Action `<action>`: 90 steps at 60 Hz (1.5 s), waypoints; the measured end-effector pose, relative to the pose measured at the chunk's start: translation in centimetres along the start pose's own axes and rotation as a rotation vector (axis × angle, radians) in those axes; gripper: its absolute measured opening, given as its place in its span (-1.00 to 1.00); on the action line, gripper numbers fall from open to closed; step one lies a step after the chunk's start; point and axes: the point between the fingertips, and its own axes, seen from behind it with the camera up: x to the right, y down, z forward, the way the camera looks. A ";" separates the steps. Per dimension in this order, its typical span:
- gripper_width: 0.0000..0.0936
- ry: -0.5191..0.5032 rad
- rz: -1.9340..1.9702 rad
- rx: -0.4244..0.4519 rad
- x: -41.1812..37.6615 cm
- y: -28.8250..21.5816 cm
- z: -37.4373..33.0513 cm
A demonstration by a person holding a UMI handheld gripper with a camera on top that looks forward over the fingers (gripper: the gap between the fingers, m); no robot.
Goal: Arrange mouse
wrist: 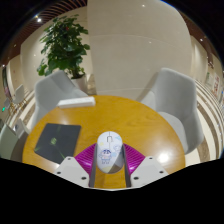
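So on the round wooden table [140,115] there's a dark mouse pad [57,141] off to the left, and just right of it the white mouse [109,150] sits between the gripper [109,161] fingers. Both purple pads [86,158] look pressed against its sides, so it's clamped on the mouse. Two white chairs [172,95] and a potted plant [65,42] sit beyond the table.

A white mouse [109,150] sits low in the frame's centre on a round wooden table [140,122], between the gripper [110,172] fingers (any gap at its sides is too fine to judge). A dark pad [57,142] lies left. Two grey chairs [58,90] stand behind, a plant [65,42] upper left.
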 end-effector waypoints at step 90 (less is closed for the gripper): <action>0.86 -0.013 -0.109 -0.137 -9.3 16.9 -22.4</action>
